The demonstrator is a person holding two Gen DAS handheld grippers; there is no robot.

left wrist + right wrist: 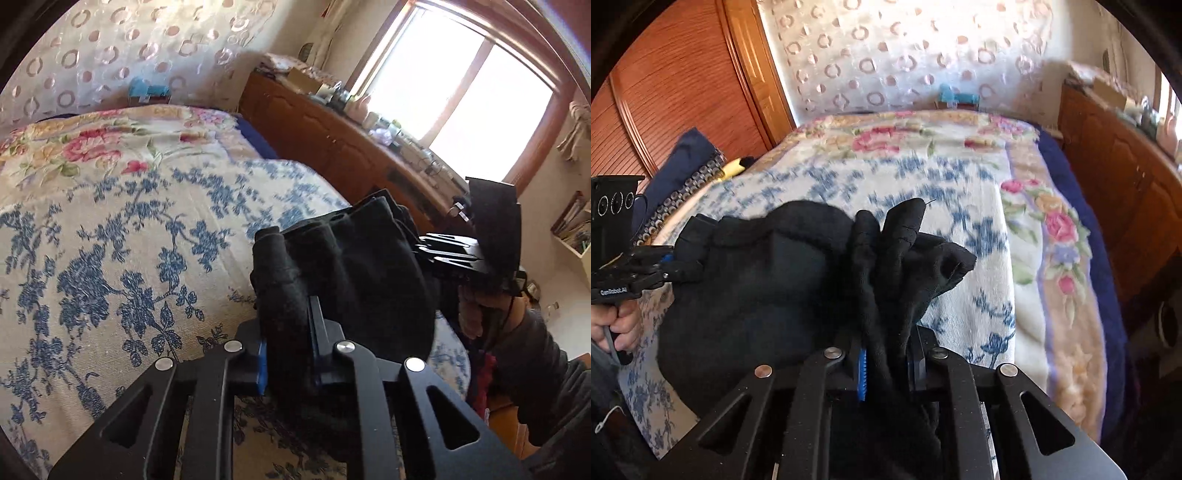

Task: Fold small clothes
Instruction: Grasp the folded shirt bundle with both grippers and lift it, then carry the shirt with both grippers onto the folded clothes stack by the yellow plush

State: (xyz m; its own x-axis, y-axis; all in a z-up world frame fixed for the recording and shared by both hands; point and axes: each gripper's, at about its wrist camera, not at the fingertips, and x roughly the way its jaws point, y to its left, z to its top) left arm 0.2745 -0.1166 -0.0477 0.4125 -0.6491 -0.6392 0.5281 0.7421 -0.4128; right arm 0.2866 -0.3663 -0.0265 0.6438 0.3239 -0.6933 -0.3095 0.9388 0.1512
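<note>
A small black garment (354,266) hangs bunched between my two grippers, held above the bed. My left gripper (288,332) is shut on one end of it; the cloth covers the fingertips. In the left wrist view the right gripper (454,254) grips the garment's far end. In the right wrist view my right gripper (886,347) is shut on a gathered edge of the black garment (768,280), with folds sticking up past the fingers. The left gripper (679,262) holds the other end at the left.
The bed (110,240) carries a blue floral cover, with a pink floral blanket (1060,229) further back. A wooden dresser (332,140) with clutter runs under the window (461,92). Folded dark clothes (683,166) lie at the bed's left edge beside a wooden wardrobe (683,81).
</note>
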